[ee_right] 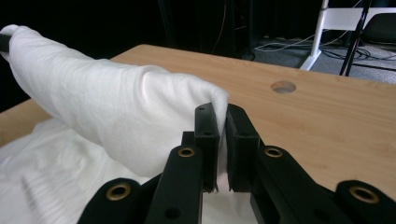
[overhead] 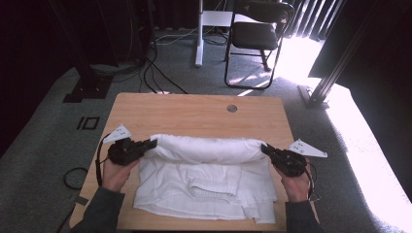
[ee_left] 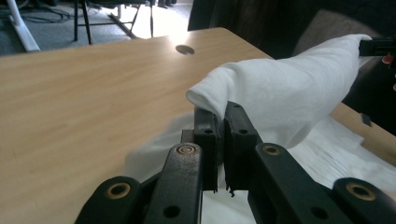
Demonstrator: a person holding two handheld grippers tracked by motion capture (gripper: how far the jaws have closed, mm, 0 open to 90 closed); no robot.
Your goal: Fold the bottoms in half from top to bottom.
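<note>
A white cloth lies on the wooden table, its far edge lifted into a raised fold stretched between both grippers. My left gripper pinches the fold's left end, jaws shut on the fabric, as the left gripper view shows. At the fold's right end my right gripper is likewise shut on the cloth, the fabric caught between its pads. The lower layers of cloth rest flat on the table toward the person.
A round cable hole sits in the table's far middle. Beyond the table stand a black folding chair and a white post, with cables on the carpet. A person's hands come in from the bottom.
</note>
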